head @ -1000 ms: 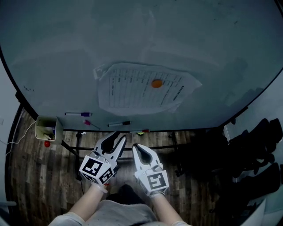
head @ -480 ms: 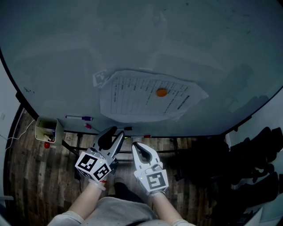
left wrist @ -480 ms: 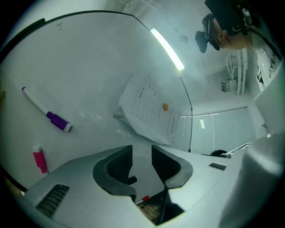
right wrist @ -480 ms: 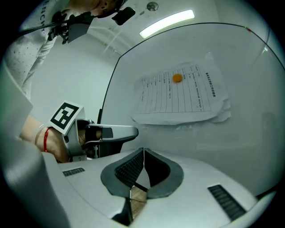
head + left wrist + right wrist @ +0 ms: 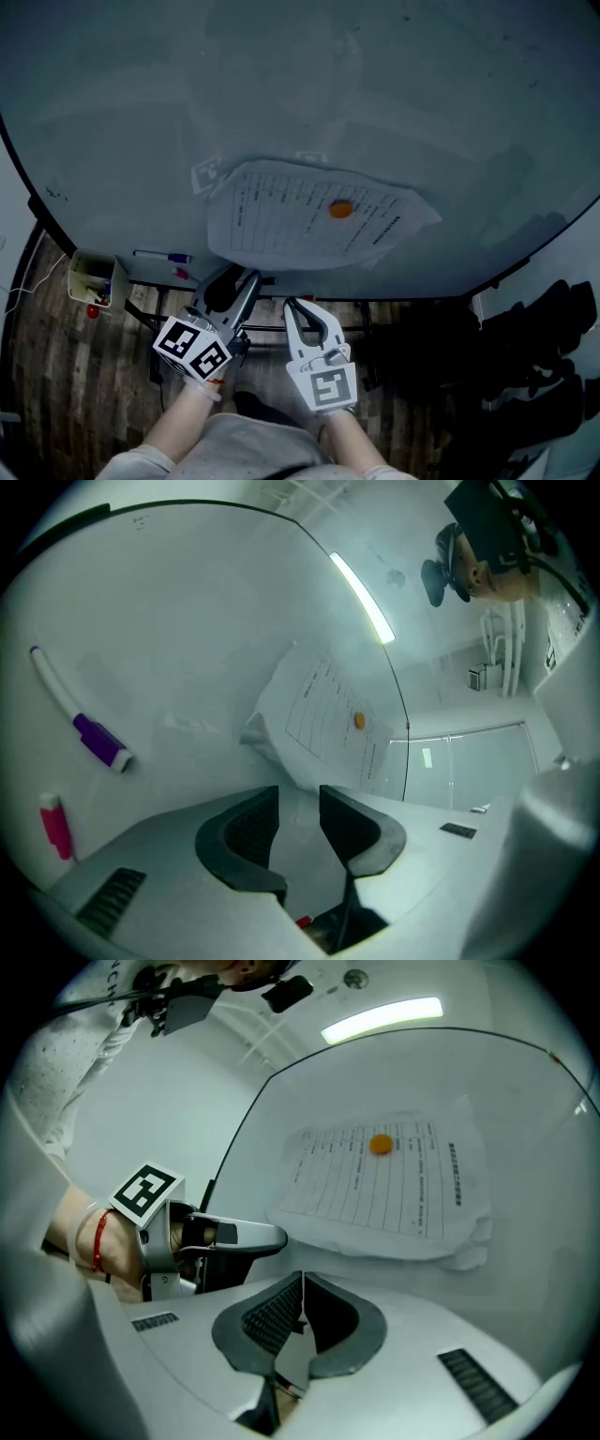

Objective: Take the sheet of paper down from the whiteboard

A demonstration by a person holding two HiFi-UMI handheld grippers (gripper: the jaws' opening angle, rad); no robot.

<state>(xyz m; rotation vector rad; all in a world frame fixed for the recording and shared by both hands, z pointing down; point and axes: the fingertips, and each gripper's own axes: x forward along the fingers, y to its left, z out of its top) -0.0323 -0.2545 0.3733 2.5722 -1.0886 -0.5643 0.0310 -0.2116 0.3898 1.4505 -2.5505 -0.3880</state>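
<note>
Paper (image 5: 309, 217) edge hangs clear above just-opened, empty left gripper (image 5: 240, 279); right gripper (image 5: 292, 306) closed.

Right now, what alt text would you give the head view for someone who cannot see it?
A printed sheet of paper hangs on a whiteboard, held by an orange magnet. Below it, neither touching it, are the left gripper, whose jaws have just been opening with nothing between them, and the right gripper, shut and empty.

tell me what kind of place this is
Probably an office or classroom: a large white whiteboard with a printed paper sheet pinned by a round orange magnet, a purple-capped white marker pen along its lower edge, and a dark wood-plank floor.
</note>
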